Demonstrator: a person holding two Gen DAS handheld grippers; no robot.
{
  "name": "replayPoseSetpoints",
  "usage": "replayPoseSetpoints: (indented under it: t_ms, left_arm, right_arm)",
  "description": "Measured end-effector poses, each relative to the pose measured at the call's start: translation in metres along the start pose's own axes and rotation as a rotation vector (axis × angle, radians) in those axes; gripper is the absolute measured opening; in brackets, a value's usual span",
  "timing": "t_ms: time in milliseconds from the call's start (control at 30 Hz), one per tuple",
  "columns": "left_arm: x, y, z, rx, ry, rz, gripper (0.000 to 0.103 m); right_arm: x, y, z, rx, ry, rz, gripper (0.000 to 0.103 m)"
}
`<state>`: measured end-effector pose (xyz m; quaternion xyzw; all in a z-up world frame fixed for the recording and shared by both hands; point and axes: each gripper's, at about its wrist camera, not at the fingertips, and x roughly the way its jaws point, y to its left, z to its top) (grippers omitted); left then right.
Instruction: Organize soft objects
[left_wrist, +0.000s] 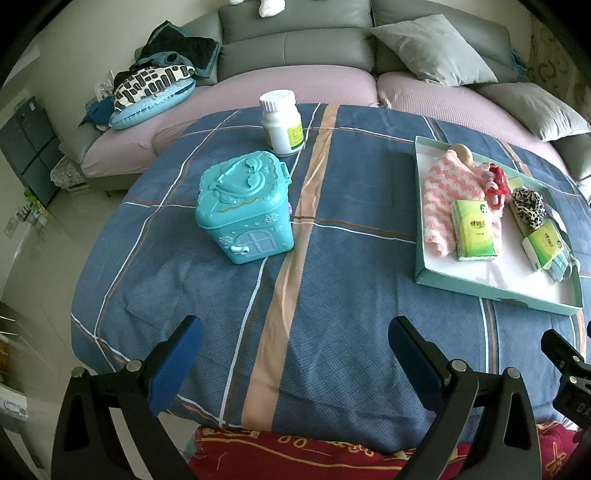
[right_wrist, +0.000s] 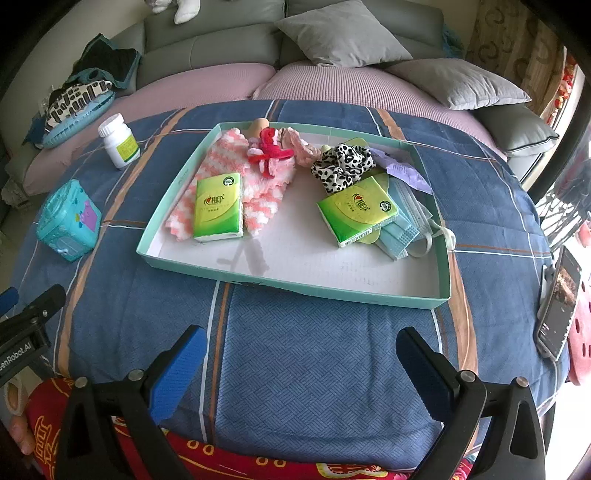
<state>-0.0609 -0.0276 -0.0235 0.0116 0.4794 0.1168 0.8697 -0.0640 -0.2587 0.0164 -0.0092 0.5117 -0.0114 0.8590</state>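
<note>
**Soft things gathered in the tray, both grippers wide and empty**

A shallow teal tray sits on the table, which is covered by a blue plaid cloth. Inside it, toward the left, a pink-and-white knitted cloth lies flat with a green tissue pack on top of it; a red fuzzy toy rests at the cloth's far end. Toward the right — a leopard-print scrunchie, a second green tissue pack and, partly under that pack, a blue face mask whose loops hang over the tray's right rim.

Outside the tray, on the cloth to its left, stand a turquoise house-shaped box and a white bottle, near each other but apart.

The left gripper hovers over the near edge of the table, jaws spread, nothing between them. The right gripper is likewise spread and empty — just in front of the tray. A phone lies at the table's right edge.
</note>
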Motion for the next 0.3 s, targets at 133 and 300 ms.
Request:
replayPoseSetpoints:
  t_ms: [133,300]
  left_arm:
    - [-0.0018,-0.0004,-0.0005,-0.004,-0.009,0.0,0.1]
    - [-0.0029,0.0006,-0.0006,-0.01,-0.012,-0.002,0.1]
  right_arm:
    - [0.0001,0.0,-0.0002,0.0,0.0,0.001,0.103]
    - [0.0002,0.0002,-0.0005,0.001,0.001,0.001,0.103]
